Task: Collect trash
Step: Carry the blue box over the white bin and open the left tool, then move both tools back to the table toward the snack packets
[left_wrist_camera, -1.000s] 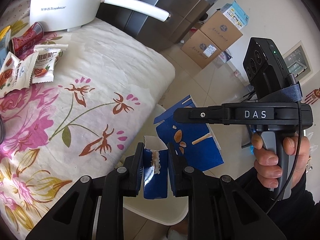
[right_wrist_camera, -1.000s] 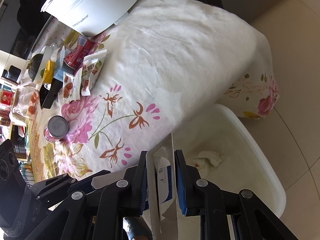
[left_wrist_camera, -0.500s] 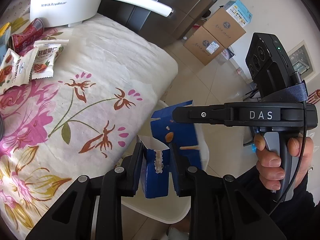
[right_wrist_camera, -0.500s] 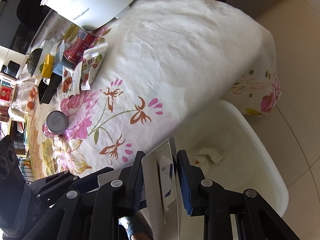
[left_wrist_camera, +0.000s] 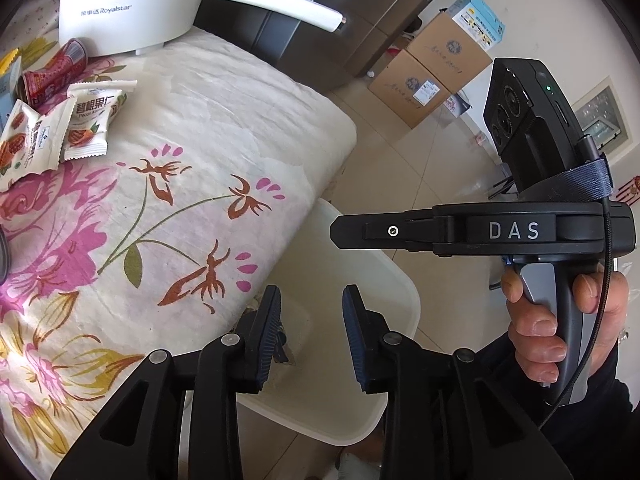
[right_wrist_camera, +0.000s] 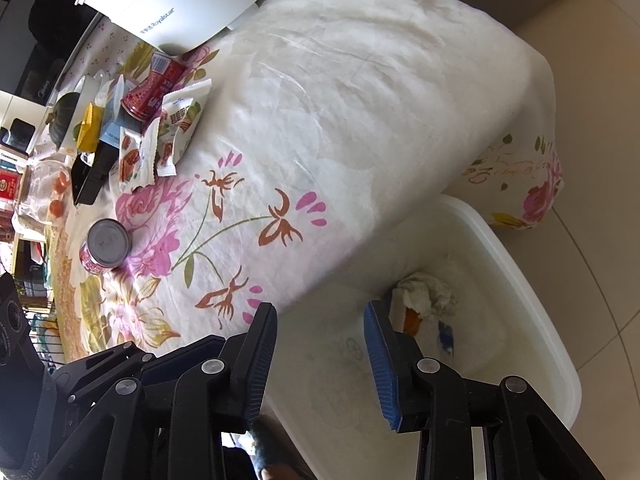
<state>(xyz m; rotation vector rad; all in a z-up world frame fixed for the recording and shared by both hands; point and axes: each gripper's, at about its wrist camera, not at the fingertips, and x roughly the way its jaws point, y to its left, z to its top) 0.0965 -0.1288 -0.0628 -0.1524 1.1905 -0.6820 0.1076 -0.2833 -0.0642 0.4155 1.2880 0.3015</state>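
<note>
Now two red cans (right_wrist_camera: 105, 249), three snack packets (right_wrist_camera: 182, 120) on table.

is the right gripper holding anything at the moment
No, the right gripper stands open with nothing between its fingers, above the white bin.

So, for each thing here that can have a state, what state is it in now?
Left gripper: open, holding nothing, over the bin.
Right gripper: open, holding nothing, over the bin.
Bin: on the floor beside the table, holds crumpled paper and scraps.
Tin: upright on the table, lid on.
Red can: lying on its side.
Snack packets: lying flat on the cloth; I cannot tell whether they are opened.
</note>
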